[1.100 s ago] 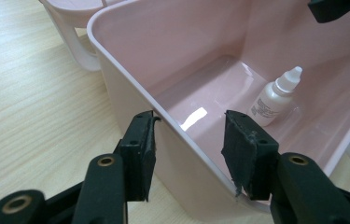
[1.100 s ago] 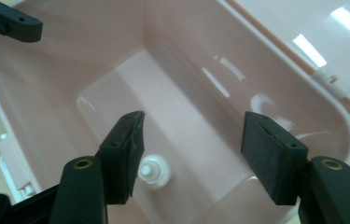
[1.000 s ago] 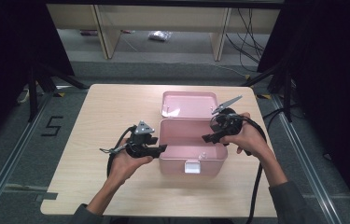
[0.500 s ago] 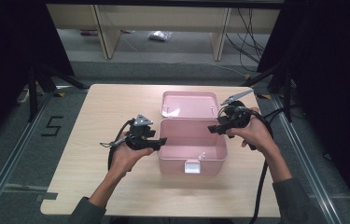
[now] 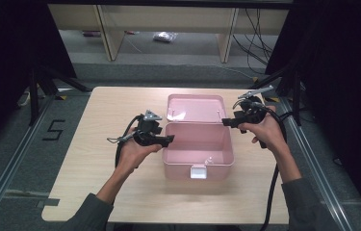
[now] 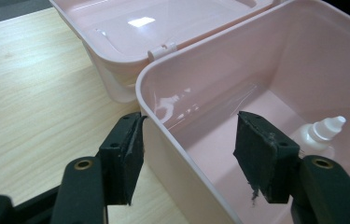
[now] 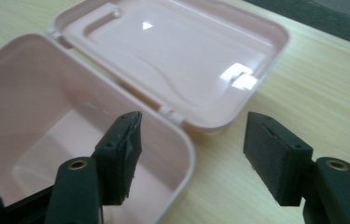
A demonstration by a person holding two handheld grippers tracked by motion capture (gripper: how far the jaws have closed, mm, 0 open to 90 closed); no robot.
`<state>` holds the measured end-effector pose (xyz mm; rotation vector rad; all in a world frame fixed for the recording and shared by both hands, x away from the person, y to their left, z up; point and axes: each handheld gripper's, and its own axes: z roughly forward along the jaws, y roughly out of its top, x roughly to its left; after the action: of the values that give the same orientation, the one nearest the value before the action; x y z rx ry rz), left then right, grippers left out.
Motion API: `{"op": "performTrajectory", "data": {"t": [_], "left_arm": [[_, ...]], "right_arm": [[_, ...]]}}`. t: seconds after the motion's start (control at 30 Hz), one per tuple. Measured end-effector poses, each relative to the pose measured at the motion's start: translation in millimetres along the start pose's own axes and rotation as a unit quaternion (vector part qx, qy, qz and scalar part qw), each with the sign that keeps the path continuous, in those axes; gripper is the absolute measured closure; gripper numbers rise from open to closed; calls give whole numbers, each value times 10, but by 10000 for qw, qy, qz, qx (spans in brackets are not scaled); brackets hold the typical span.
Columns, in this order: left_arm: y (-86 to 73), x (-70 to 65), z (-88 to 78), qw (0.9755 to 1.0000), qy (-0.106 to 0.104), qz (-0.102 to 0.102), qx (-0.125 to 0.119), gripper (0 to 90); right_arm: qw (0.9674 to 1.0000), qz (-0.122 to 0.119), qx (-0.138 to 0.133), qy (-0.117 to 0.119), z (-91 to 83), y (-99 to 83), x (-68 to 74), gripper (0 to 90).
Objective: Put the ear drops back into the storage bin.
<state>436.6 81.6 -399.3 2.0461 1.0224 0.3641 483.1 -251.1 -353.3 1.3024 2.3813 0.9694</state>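
pink box (image 5: 197,151) open on table (image 5: 96,159); both tools unclenched beside it

Both arms wear grey-green sleeves (image 5: 89,211) ending short of the wrists. Each hand carries a black claw: the left claw (image 5: 168,140) and the right claw (image 5: 226,122). Thick black cables trail off them. The jaws are matte black blocks with scuffed pads (image 6: 266,158) and brass-ringed screw holes (image 7: 78,164).

Open pink box (image 5: 197,144) — table (image 5: 96,134) edges free
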Motion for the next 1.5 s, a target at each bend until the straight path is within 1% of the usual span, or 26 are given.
{"op": "performTrajectory", "data": {"t": [0.07, 0.13, 0.2, 0.33, 0.37, 0.4, 0.47, 0.5, 0.53, 0.57, 0.6, 0.67, 0.73, 0.77, 0.8, 0.83, 0.93, 1.0, 1.07, 1.17, 1.23, 1.27, 1.33, 1.37, 1.4, 1.5], "left_arm": [[27, 6, 26, 10000, 18, 28, 75, 417], [44, 20, 59, 9999, 38, 42, 110, 418], [60, 29, 101, 9999, 59, 14, 147, 421], [75, 63, 159, 9998, 110, -49, 172, 426], [74, 75, 167, 9998, 117, -53, 166, 427], [74, 87, 176, 9997, 143, -59, 175, 430], [74, 98, 187, 9997, 159, -62, 194, 439], [74, 100, 190, 9997, 161, -58, 195, 444], [75, 102, 192, 9997, 161, -56, 197, 450], [76, 103, 193, 9997, 145, -61, 201, 462], [81, 106, 193, 9996, 145, -66, 216, 472], [91, 116, 192, 9996, 153, -87, 214, 479], [106, 129, 186, 9996, 184, -64, 227, 489], [113, 135, 178, 9996, 166, -75, 225, 493], [120, 142, 174, 9996, 174, -60, 225, 495], [125, 146, 169, 9996, 174, -48, 231, 498], [122, 159, 149, 9995, 173, -38, 244, 500], [127, 166, 150, 9996, 147, -81, 217, 506], [132, 167, 163, 9996, 149, -76, 243, 511], [140, 171, 194, 9995, 144, -102, 257, 513], [151, 173, 214, 9995, 134, -124, 248, 522], [159, 168, 219, 9995, 139, -145, 242, 526], [176, 157, 222, 9996, 118, -106, 227, 538], [184, 153, 227, 9996, 112, -91, 253, 541], [190, 150, 236, 9995, 129, -90, 258, 542], [213, 162, 267, 9993, 171, -119, 298, 556]], "right_arm": [[9999, 87, -28, -83, 36, 11, -56, 378], [9997, 67, -164, -156, 75, 25, -145, 382], [9993, 190, -292, -167, 120, 39, -235, 386], [9983, 446, -305, -226, 221, 47, -299, 388], [9985, 350, -349, -232, 244, 51, -328, 388], [9985, 399, -304, -222, 259, 59, -339, 390], [9981, 510, -236, -243, 322, 84, -370, 392], [9966, 763, -169, -256, 350, 97, -352, 393], [9977, 549, -257, -294, 387, 111, -399, 398], [9965, 762, -199, -271, 404, 126, -381, 402], [9973, 586, -312, -326, 437, 141, -416, 403], [9975, 583, -209, -350, 467, 174, -430, 402], [9963, 772, -176, -341, 511, 213, -420, 405], [9962, 769, -216, -354, 531, 233, -436, 409], [9951, 908, -141, -354, 542, 258, -425, 409], [9958, 785, -235, -409, 570, 273, -449, 409], [9947, 915, -162, -438, 599, 336, -441, 407], [9953, 840, -167, -453, 632, 355, -462, 403], [9947, 864, -127, -534, 656, 368, -460, 404], [9943, 946, -97, -481, 680, 388, -469, 404], [9947, 837, -243, -549, 714, 386, -490, 404], [9954, 814, -75, -508, 694, 397, -502, 404], [9944, 936, -108, -479, 715, 405, -505, 405], [9950, 839, -134, -533, 732, 398, -522, 405], [9934, 1019, -80, -530, 734, 405, -498, 405], [9948, 810, -151, -600, 764, 399, -530, 405]]}}
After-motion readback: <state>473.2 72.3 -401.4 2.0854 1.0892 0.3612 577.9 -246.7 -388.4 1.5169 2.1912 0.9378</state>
